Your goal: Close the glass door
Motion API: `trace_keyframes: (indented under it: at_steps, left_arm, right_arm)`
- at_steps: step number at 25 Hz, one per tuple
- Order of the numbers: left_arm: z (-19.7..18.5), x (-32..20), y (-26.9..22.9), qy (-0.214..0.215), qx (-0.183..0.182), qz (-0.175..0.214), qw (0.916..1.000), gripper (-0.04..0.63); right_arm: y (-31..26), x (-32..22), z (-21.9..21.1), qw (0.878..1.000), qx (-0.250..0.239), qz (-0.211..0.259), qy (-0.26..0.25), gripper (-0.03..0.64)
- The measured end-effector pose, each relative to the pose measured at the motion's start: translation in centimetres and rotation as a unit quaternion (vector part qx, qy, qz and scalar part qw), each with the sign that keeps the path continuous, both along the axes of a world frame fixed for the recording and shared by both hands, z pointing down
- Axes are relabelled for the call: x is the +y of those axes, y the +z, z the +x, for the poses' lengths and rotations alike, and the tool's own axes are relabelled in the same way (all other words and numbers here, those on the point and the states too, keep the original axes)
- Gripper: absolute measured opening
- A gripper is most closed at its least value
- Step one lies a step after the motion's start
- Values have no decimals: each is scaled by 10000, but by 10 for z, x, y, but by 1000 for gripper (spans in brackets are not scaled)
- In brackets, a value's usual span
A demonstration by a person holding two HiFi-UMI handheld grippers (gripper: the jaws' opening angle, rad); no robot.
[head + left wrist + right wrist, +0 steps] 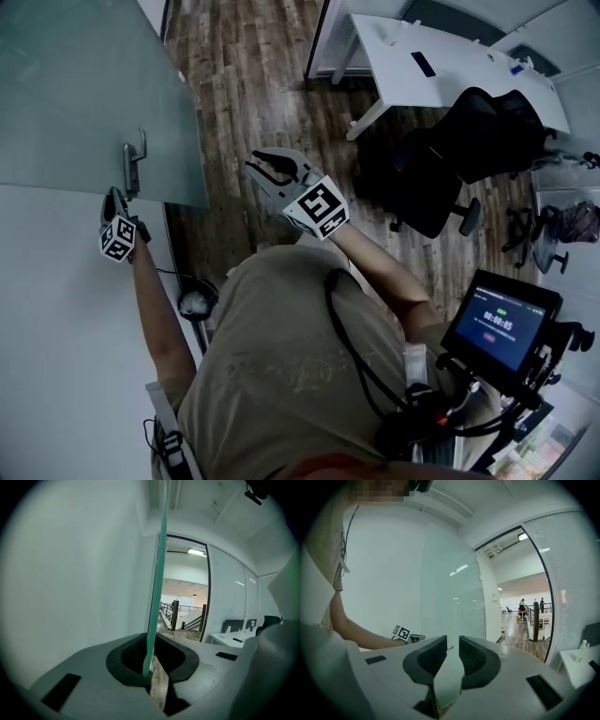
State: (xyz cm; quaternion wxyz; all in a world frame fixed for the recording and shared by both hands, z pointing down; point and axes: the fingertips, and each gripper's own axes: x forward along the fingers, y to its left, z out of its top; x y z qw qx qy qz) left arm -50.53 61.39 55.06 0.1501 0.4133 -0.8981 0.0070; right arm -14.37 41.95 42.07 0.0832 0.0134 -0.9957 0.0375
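Observation:
The frosted glass door [84,94] fills the upper left of the head view, with its metal handle [134,161] near its lower edge. My left gripper [113,201] sits just below that handle, beside the white wall. In the left gripper view the door's green edge [159,573] runs straight down into line with the left gripper [153,667], whose jaws stand a narrow gap apart with wood floor showing through. My right gripper [267,164] hangs in the air right of the door, open and empty. The right gripper [452,656] faces the door pane [450,597].
A white wall [66,356] lies left of the person. Wood floor [253,75] leads to a white desk [441,56] and a black office chair [459,150]. A screen on a rig [502,323] is at lower right. The doorway frame [208,597] opens onto a hall with railings [176,613].

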Motion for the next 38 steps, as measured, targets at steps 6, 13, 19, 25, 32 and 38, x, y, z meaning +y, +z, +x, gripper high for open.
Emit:
trace_keyframes:
  at_steps: [6, 13, 19, 25, 32, 38]
  left_arm:
    - [39, -37, 2, 203, 8, -112, 9997, 60]
    - [91, -62, 28, 468, 26, -158, 9988, 61]
    - [123, -89, 39, 667, 85, -109, 9977, 66]
    - [151, -121, 52, 852, 190, -72, 9962, 74]
    - [179, -151, 70, 1174, 199, -30, 9929, 84]
    - [218, -236, 29, 1523, 62, -235, 9880, 87]
  right_arm:
    - [-6, -28, 21, 10000, -21, 6, 52, 72]
    - [11, -37, 53, 9999, -68, 56, 98, 72]
    - [17, -47, 69, 9998, -114, 91, 140, 72]
    - [27, -60, 87, 9996, -150, 142, 207, 72]
    - [42, -69, 108, 9992, -147, 217, 311, 72]
    - [13, -136, 147, 9988, -223, 47, 440, 72]
